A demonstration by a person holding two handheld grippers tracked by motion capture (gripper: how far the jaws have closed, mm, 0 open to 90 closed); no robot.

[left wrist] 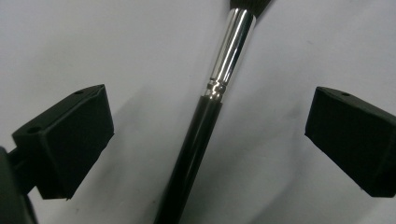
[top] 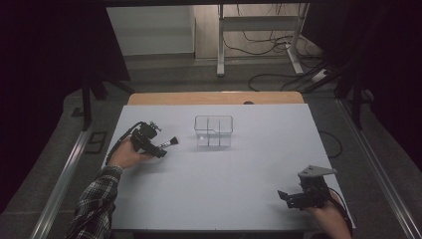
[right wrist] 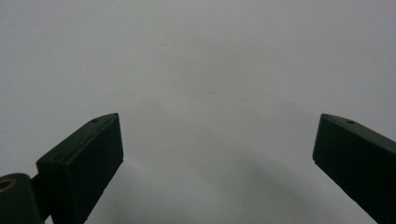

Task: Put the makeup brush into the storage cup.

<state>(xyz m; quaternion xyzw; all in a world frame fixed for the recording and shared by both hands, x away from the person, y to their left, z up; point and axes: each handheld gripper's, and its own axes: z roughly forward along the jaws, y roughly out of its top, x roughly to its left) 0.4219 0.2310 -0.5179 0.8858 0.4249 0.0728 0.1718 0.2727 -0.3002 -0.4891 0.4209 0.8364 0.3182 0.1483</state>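
Grasp approach: left hand-held gripper (left wrist: 208, 135) spread wide astride makeup brush (left wrist: 212, 98) lying on counter (top: 224, 169), left of clear divided organizer (top: 214, 130). Right hand-held gripper (top: 284, 195) spread, idle. Next: closing on handle.

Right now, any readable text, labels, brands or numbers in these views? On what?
None readable.
Brush: black handle and silver ferrule, no print visible; it lies between the open jaws of the left tool.
Clear divided box: no label visible.
Right tool: open over the bare white table, no markings.
Dark sign on the floor left of the table: too small to read.
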